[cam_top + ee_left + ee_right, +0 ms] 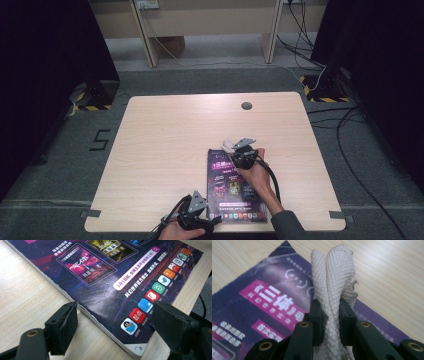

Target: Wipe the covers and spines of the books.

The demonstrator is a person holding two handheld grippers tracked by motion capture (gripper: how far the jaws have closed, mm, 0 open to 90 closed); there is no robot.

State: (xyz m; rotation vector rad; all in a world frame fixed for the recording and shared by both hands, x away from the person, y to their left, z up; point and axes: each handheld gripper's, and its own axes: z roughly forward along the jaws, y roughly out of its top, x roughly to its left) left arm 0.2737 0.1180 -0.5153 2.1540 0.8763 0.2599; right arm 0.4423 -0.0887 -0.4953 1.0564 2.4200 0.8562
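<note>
Jaws of the right gripper (330, 315) pinch a folded white cloth (334, 277) over the magazine (262, 307).

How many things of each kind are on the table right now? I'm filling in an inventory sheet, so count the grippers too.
Magazine: 1
White cloth, shut in the right gripper: 1
Grippers, the right one and the left gripper, whose jaws stand open at the magazine's near corner: 2
Total: 4
</note>
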